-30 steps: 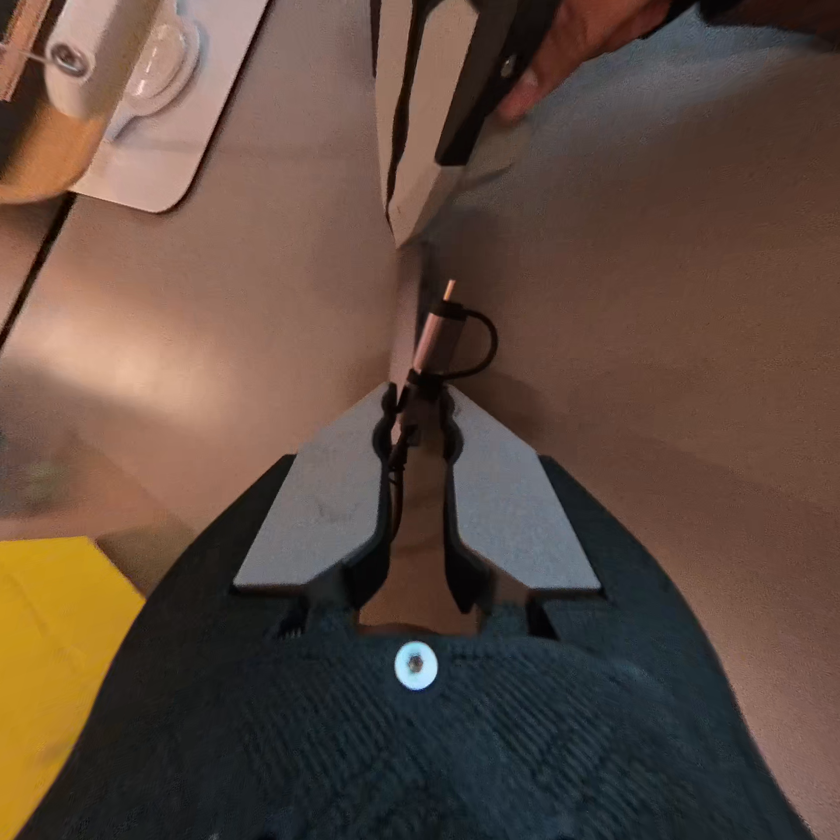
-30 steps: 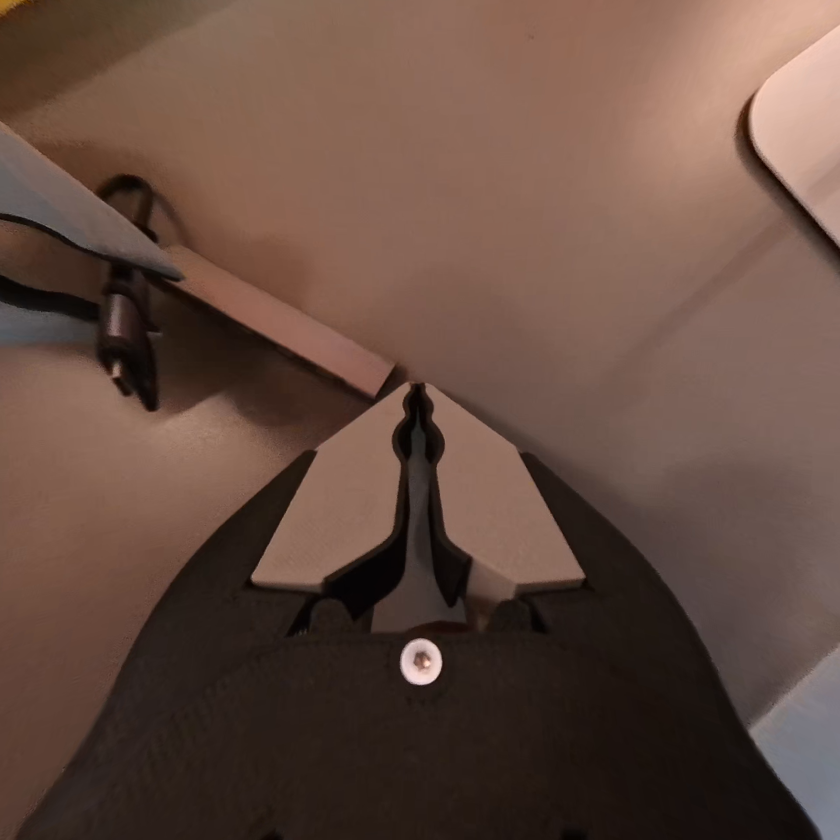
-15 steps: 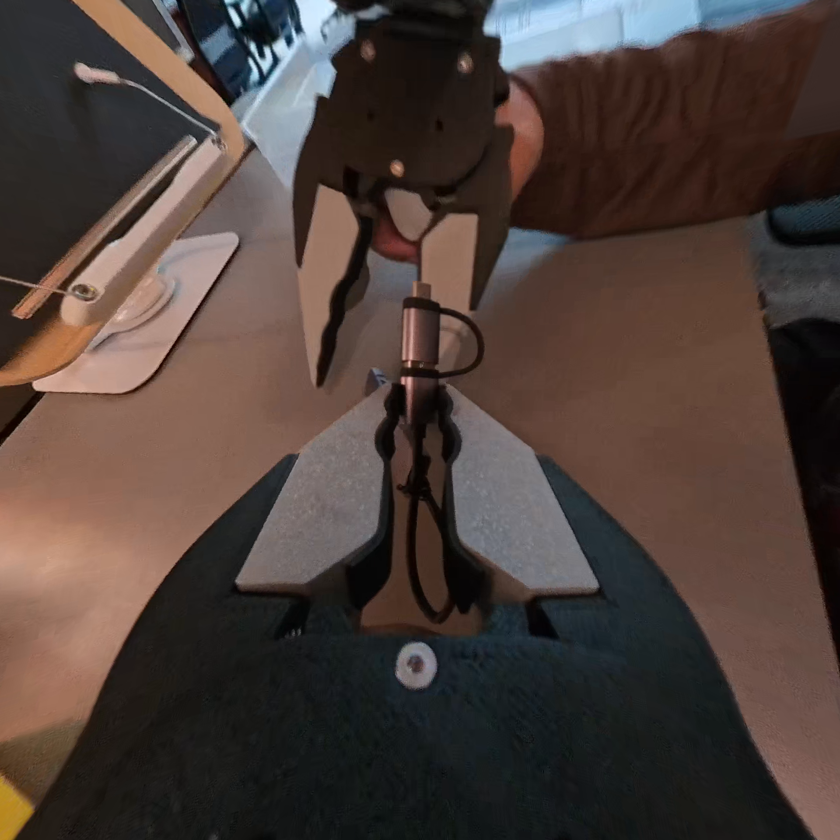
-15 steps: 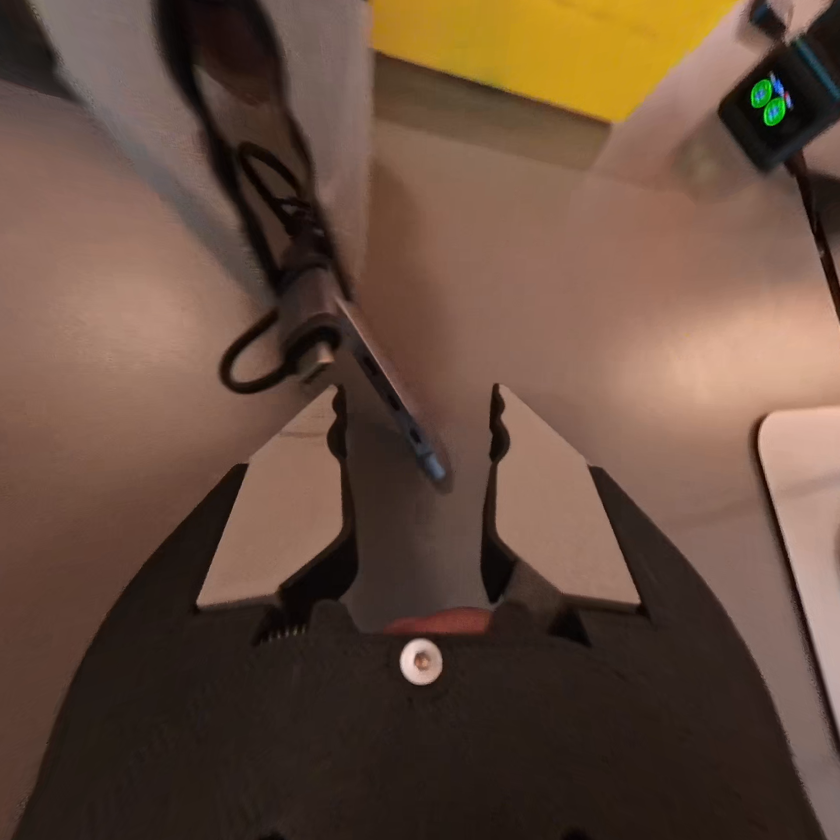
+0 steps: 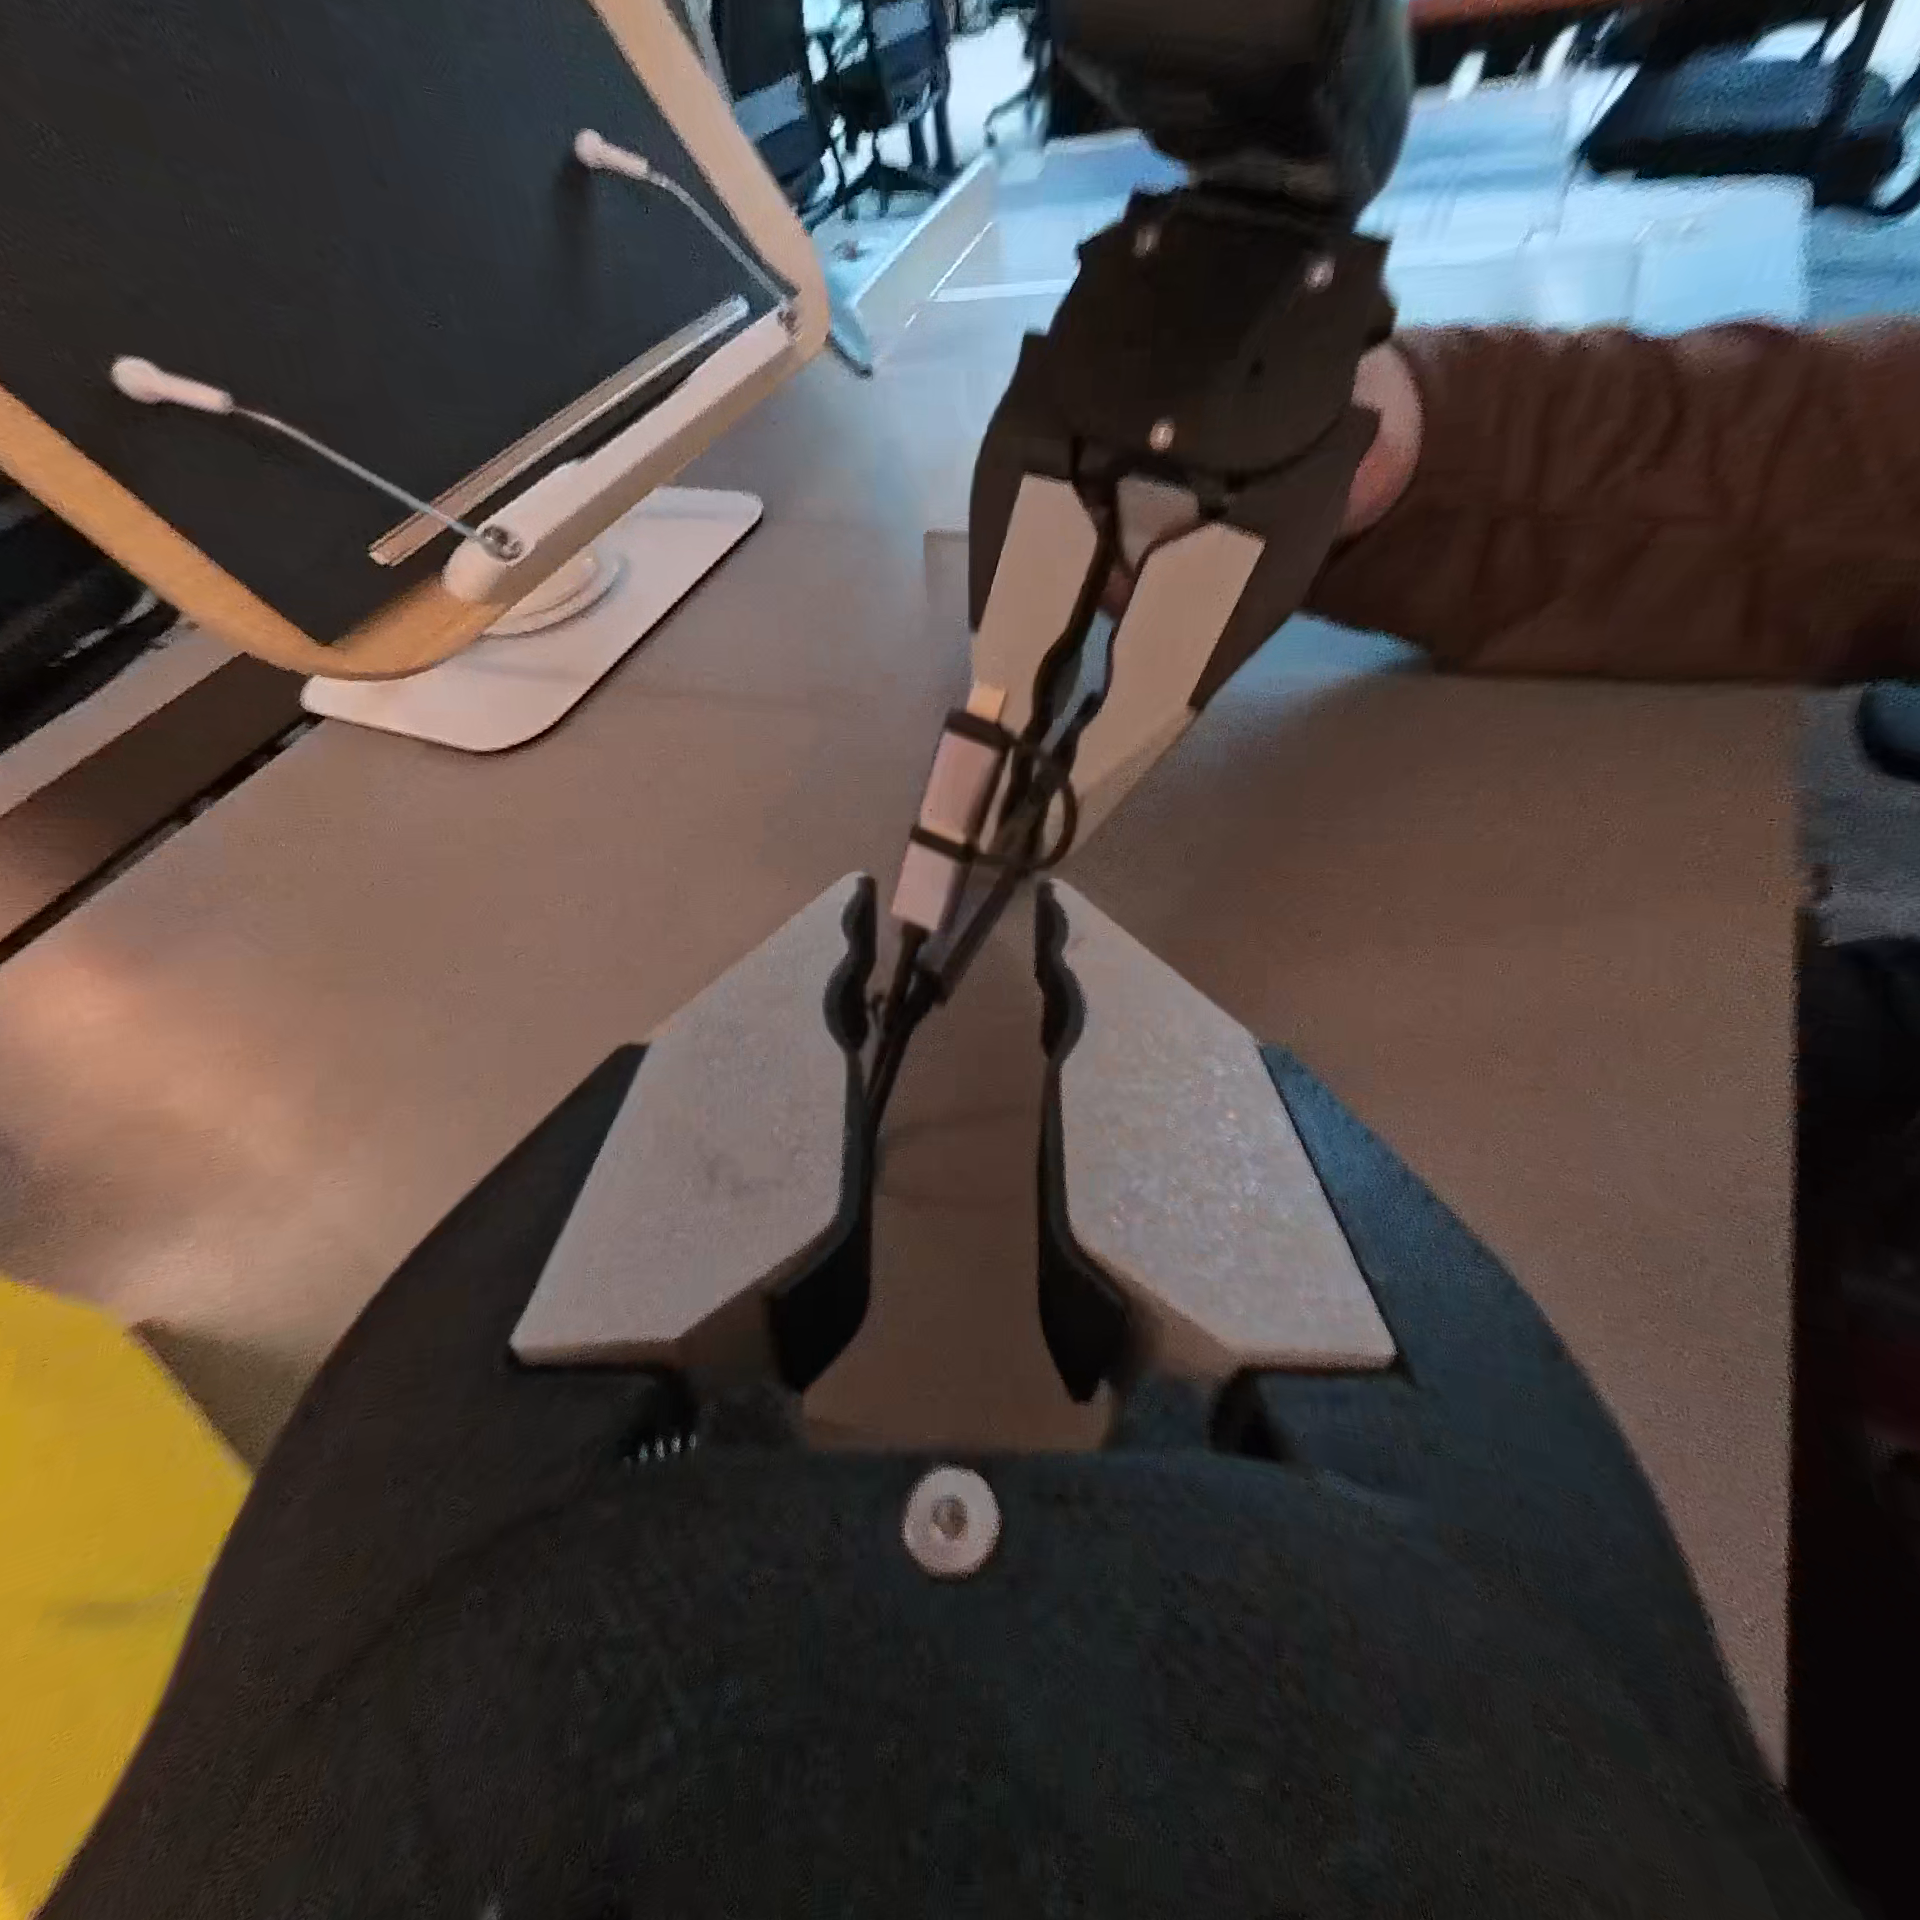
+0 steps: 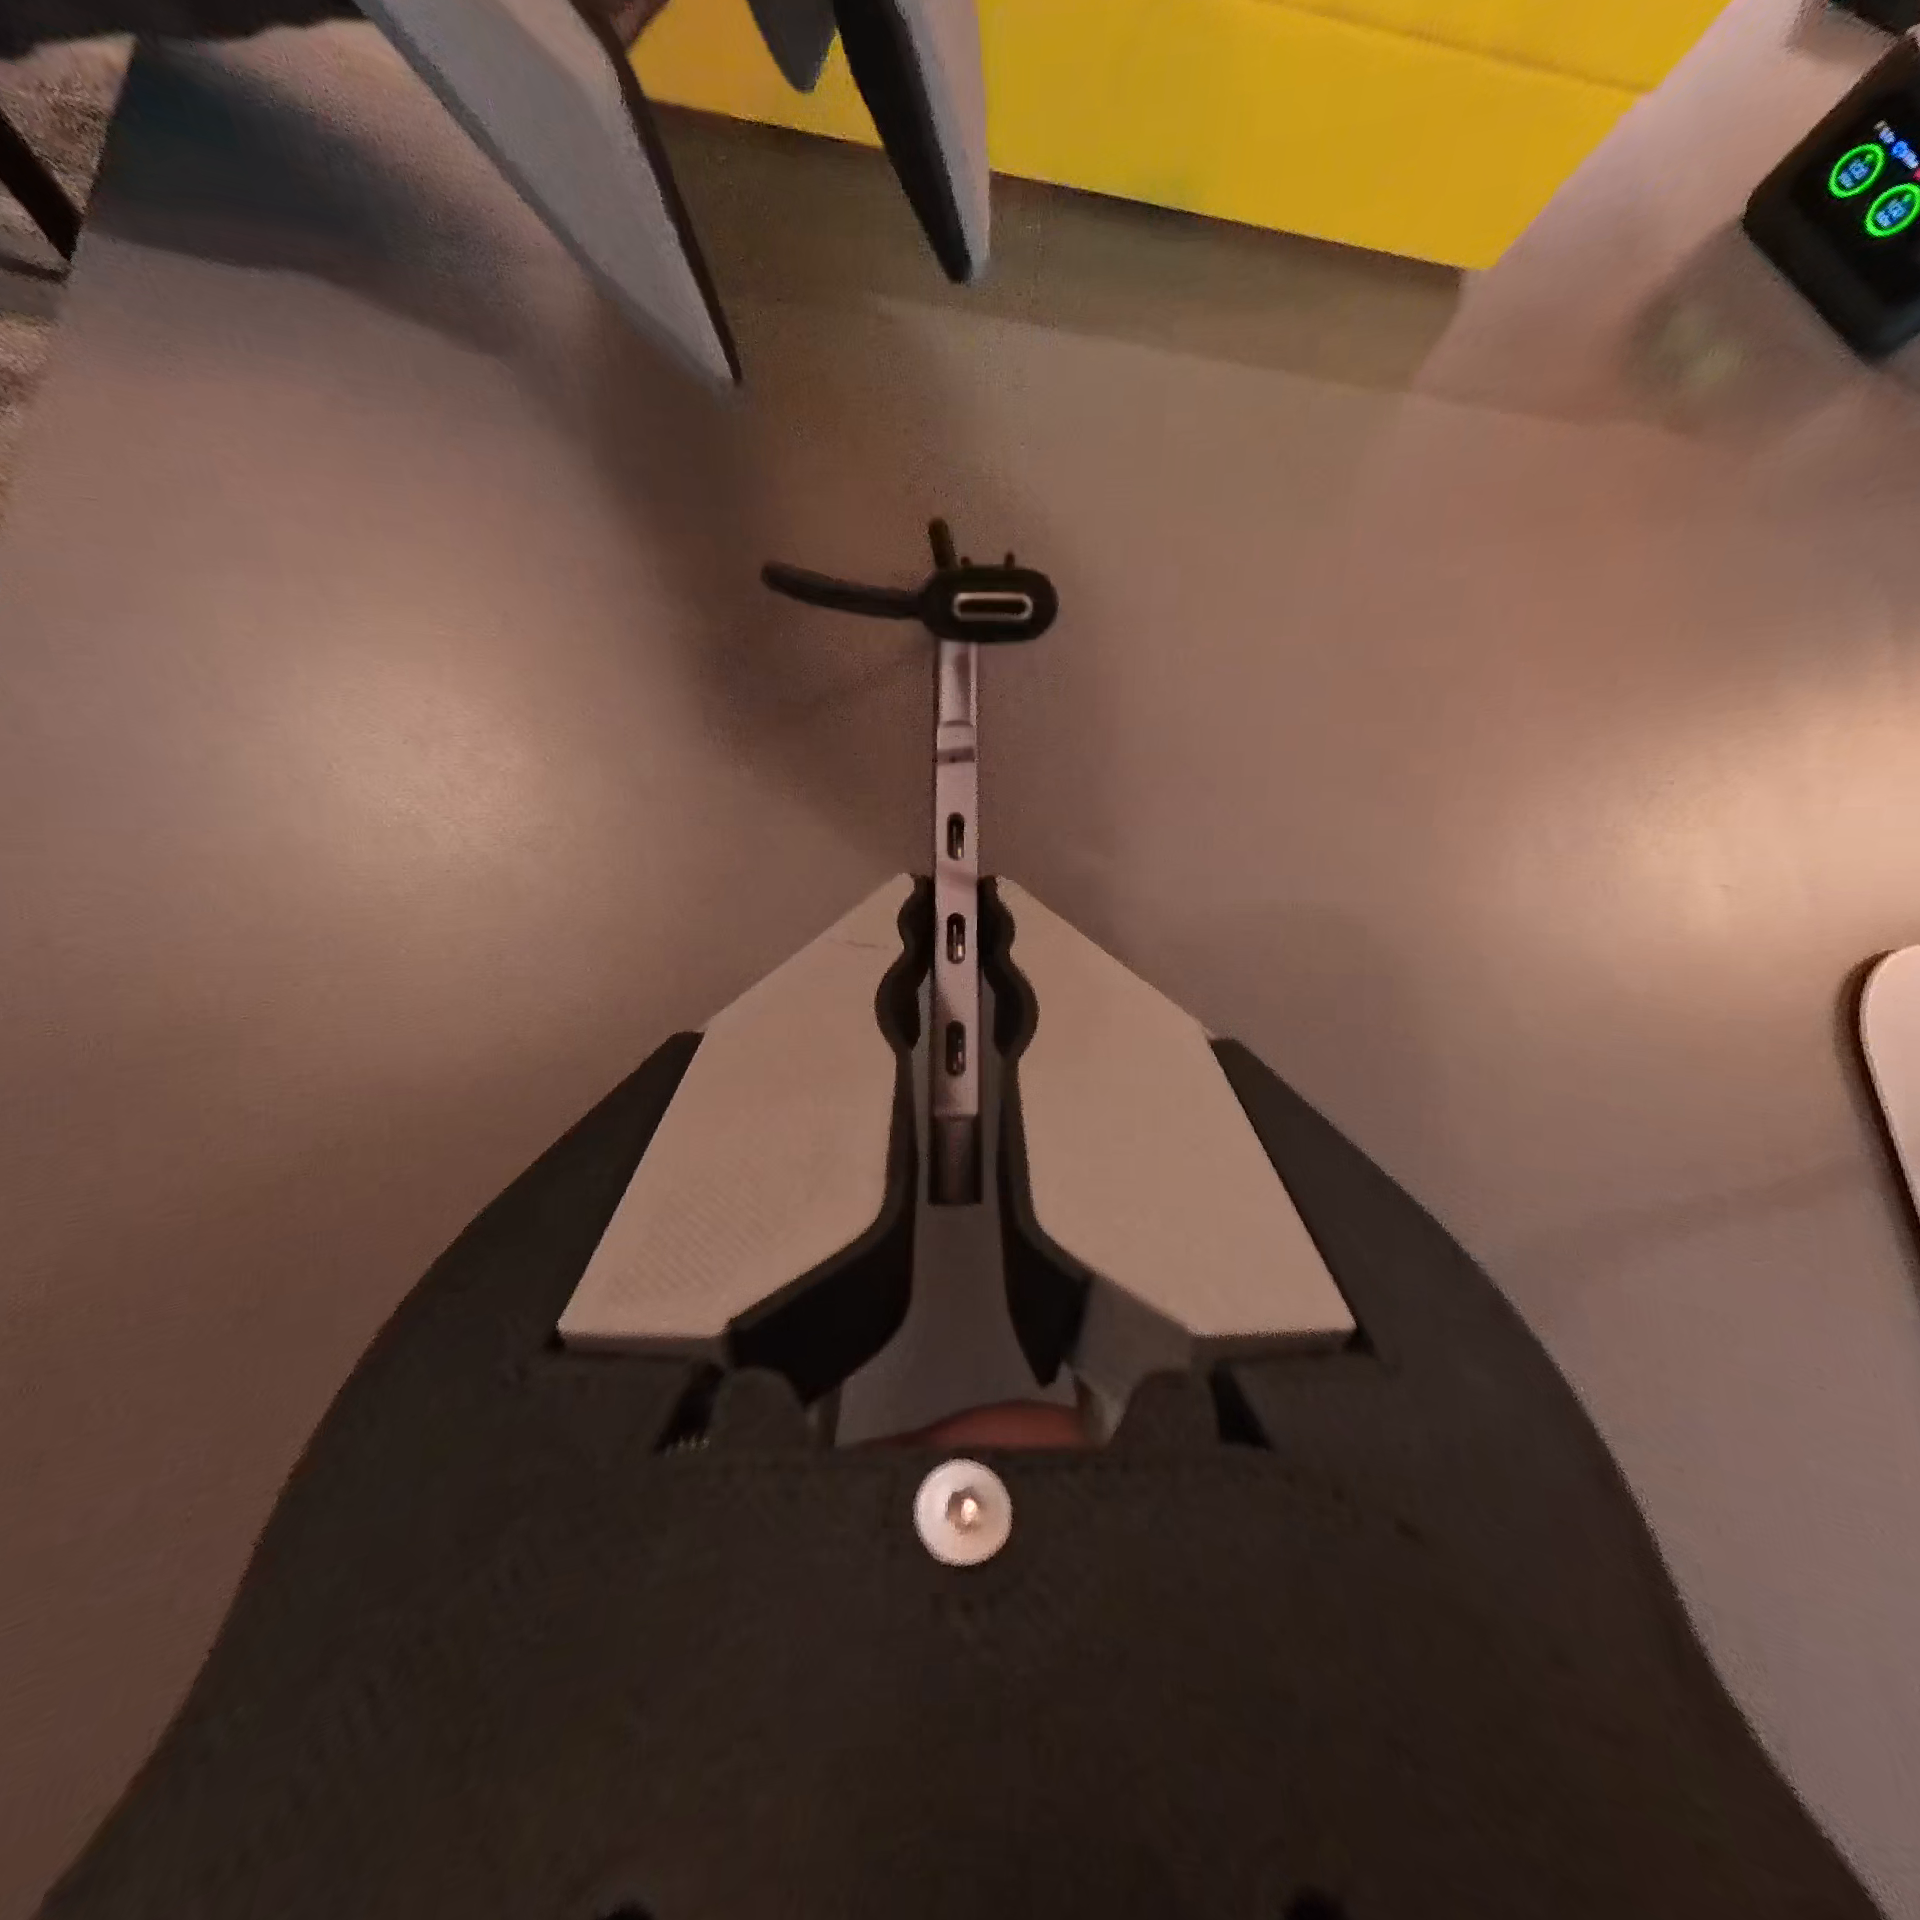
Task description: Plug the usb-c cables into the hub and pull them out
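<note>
A smooth grey-brown table (image 5: pixel 1455 935) fills most of both views, with soft glare patches from overhead light. At upper left of the left wrist view a dark monitor (image 5: pixel 312 260) tilts on a white stand (image 5: pixel 582 634). Beyond the table's far edge, blurred office chairs (image 5: pixel 1725 94) stand on a pale floor (image 5: pixel 1558 229). A yellow surface (image 6: pixel 1195 114) crosses the top of the right wrist view.
</note>
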The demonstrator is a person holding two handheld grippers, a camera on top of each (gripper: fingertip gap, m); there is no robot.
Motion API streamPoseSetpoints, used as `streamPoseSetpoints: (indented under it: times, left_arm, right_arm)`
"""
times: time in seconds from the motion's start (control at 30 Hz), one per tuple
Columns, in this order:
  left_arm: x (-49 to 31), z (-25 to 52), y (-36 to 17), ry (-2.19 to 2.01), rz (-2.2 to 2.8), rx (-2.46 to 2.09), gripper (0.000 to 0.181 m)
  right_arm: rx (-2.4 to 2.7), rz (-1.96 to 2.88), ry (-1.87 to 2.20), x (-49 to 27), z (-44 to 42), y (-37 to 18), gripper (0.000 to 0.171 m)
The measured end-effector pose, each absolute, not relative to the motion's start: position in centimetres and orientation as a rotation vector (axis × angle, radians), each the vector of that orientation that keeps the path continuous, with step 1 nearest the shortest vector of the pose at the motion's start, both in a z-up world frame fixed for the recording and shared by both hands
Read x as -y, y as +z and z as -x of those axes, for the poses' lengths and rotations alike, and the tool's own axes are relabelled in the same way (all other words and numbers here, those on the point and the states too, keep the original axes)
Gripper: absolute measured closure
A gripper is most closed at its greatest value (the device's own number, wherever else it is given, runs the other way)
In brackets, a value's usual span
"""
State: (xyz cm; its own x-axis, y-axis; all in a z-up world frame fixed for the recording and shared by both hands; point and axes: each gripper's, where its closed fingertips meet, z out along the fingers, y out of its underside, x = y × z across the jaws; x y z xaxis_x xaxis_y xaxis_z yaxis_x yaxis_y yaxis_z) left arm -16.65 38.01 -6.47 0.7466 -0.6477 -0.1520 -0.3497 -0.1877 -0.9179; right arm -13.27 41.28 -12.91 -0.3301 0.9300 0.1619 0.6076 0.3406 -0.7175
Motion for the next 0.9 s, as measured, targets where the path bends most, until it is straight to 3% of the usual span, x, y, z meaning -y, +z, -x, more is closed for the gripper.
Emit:
streamPoseSetpoints:
  times: [0.23, 0.4, 0.57, 0.6, 0.9]
  left_arm:
    - [-38.4, 16.6, -10.9, -0.015, 2.03, -0.93, 0.139]
    - [-39.2, 14.4, -10.7, -0.184, 2.024, -0.882, 0.132]
    - [-39.9, 13.4, -9.2, -0.365, 1.98, -0.784, 0.142]
    - [-40.3, 14.0, -9.2, -0.334, 1.977, -0.764, 0.162]
    - [-41.7, 17.8, -9.5, -0.223, 2.015, -0.531, 0.166]
  right_arm:
    - [2.054, 1.304, 0.739, -41.0, 12.8, -12.0, 0.165]
    - [2.076, 1.253, 0.736, -40.6, 12.2, -11.8, 0.165]
    - [2.081, 1.21, 0.691, -40.7, 12.1, -11.7, 0.165]
    - [2.09, 1.208, 0.694, -40.6, 12.0, -11.7, 0.165]
    - [2.059, 1.265, 0.586, -42.1, 12.3, -12.4, 0.165]
